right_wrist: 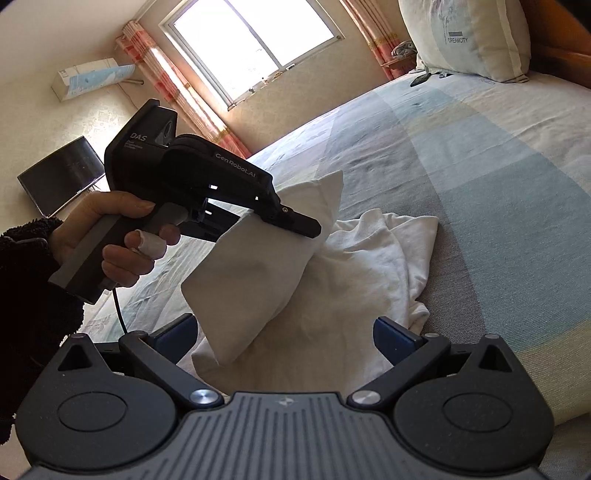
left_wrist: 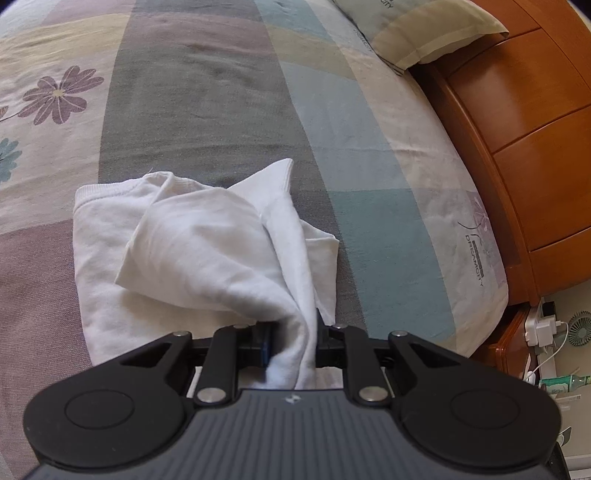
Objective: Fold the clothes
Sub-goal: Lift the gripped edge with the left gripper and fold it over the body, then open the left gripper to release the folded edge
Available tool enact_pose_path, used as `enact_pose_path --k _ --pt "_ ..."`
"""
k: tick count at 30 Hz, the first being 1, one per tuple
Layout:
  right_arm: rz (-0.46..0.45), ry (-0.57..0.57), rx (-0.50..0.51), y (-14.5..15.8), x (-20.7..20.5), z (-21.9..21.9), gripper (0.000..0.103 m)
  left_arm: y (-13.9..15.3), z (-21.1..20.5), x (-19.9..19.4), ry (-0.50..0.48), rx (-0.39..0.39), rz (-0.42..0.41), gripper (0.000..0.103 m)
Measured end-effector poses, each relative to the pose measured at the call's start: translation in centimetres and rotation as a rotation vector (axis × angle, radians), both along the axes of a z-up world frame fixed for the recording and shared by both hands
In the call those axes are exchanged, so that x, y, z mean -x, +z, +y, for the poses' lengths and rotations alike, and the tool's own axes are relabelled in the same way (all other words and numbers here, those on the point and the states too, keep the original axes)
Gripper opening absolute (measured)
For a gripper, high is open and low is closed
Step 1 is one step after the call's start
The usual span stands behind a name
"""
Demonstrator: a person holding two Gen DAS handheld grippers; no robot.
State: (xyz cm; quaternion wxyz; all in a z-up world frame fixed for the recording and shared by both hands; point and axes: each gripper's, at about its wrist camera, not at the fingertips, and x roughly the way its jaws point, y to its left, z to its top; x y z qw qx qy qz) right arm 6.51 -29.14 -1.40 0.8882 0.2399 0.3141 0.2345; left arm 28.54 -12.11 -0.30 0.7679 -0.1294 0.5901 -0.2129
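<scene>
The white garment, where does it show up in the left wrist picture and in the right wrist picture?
Left wrist view: the white garment lies bottom centre on the bed, one fold pinched in the left gripper.
Right wrist view: centre, a lifted flap hangs from the left gripper, above the open right gripper.
Shared landmark: the pillow, printed DREAMCITY.

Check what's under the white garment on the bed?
The white garment lies crumpled on the striped bedsheet, one fold lifted by the left gripper. Only sheet shows around it; whatever is beneath the bunched layers is covered.
</scene>
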Motion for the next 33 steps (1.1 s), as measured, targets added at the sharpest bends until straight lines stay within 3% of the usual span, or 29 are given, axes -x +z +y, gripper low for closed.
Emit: enact_pose_path --k 12,20,22,27,33 --pt "0.002 -0.025 0.009 0.1 0.9 -1.0 0.103 -2.1 -3.1 0.3 -0.038 -0.093 0.012 0.017" --pt "0.007 -0.041 0.026 0.1 1.3 -1.2 0.103 -2.1 -3.7 0.6 -0.052 -0.101 0.002 0.018" --pt "0.021 -0.043 0.030 -0.2 1.1 -1.0 0.103 -2.8 -4.0 0.4 -0.049 -0.100 0.018 0.024" --pt "0.035 -0.038 0.052 -0.2 1.1 -0.6 0.103 -3.6 -5.5 0.2 -0.092 -0.078 0.027 0.053" --pt "0.054 -0.044 0.074 -0.5 1.3 -0.3 0.103 -1.9 -5.0 1.4 -0.145 0.041 -0.006 0.058"
